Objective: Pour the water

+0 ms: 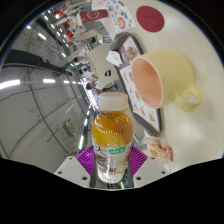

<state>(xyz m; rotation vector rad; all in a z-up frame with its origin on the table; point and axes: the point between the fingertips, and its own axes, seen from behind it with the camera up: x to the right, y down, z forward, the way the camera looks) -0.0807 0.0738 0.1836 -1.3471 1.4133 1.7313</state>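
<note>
- Behind everything, a large indoor hall with ceiling light strips is seen, strongly tilted; small figures of people appear far off, too small to describe.
- A table (pixel 150 120) with a pale top is seen slanting across the view, which suggests that the hand-held gripper is being held at an angle.
- The hand-held gripper (pixel 111 158) is seen clenched on a bottle (pixel 111 132): the purple pads (pixel 88 157) are pressed against both sides of the lower body, at the level of the green label.
- The bottle is held just ahead of the camera, between the fingers, with its white cap (pixel 111 100) pointing away; amber liquid fills most of it, although water is named in the task.
- The cap appears to be on, though this cannot be told for certain; if so, nothing can be poured until it is removed.
- A yellow cup (pixel 163 78) with a pinkish inside is seen beyond the bottle, resting on the table with its mouth open towards the camera; it is judged to be the vessel meant to receive the pour.
- The bottle and the cup are apart, not touching, so the pour is judged not yet begun.
- The low grip is probably chosen so that the neck stays free above the cup's rim.
- A dark red round object (pixel 149 17) is seen farther off, and a small printed packet (pixel 160 151) lies near the fingers.
</note>
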